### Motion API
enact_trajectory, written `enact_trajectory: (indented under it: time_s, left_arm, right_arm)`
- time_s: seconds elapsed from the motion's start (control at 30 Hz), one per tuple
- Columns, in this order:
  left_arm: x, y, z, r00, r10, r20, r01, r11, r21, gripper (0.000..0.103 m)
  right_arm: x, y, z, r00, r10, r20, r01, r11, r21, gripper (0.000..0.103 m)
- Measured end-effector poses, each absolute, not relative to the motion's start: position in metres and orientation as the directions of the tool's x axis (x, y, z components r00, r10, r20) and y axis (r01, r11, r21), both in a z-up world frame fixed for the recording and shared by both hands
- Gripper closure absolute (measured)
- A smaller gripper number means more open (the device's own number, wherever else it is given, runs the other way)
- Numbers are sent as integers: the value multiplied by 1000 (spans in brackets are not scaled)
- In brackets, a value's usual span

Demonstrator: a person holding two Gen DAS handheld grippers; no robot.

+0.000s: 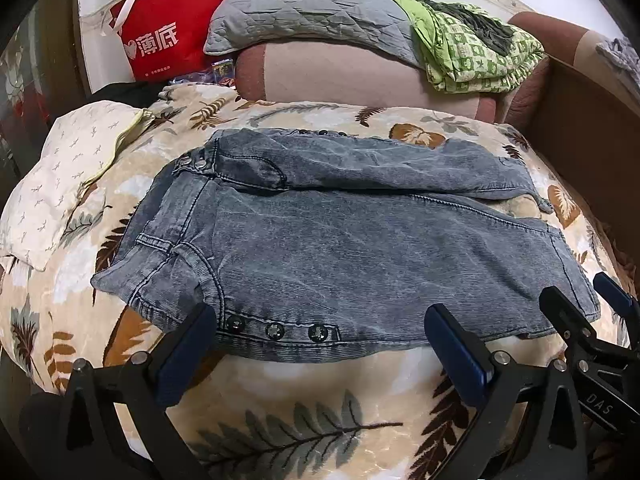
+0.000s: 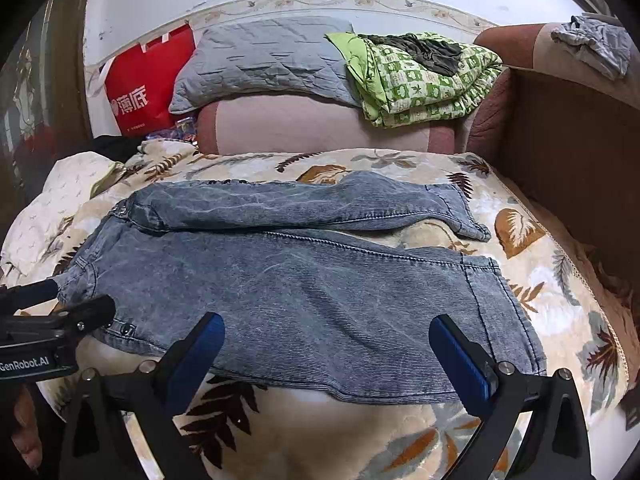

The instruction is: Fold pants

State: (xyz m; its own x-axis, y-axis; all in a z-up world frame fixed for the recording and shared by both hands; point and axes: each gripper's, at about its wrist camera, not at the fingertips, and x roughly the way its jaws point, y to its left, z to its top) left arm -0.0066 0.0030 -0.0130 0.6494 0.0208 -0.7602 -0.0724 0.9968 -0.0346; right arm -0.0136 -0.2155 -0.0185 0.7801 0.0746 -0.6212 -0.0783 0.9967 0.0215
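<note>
Here, nearest the front edge of the leaf-print blanket, both grippers hover with jaws spread wide and empty: the left gripper over the snap-studded side seam, the right gripper over the lower leg. The pants lie flat across the blanket, waist to the left (legs spread slightly apart). They look soft, limp and moderately heavy, so pinching the near seam edge seems wisest. Beyond them sit a grey pillow and a green quilt.

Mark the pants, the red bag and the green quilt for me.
pants [image 1: 360, 248]: left wrist view, middle of the near leg.
red bag [image 1: 168, 36]: left wrist view, printed front.
green quilt [image 2: 424, 80]: right wrist view, checked top face.
</note>
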Motion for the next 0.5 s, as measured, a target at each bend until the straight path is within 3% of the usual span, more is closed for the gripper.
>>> enact_trajectory:
  time_s: [0.5]
  left_arm:
    - [-6,8,-17,642,28,-766,-89,995,-39,0]
  right_arm:
    - [-12,-215,-21,776,68,-627,-71,997,21,0]
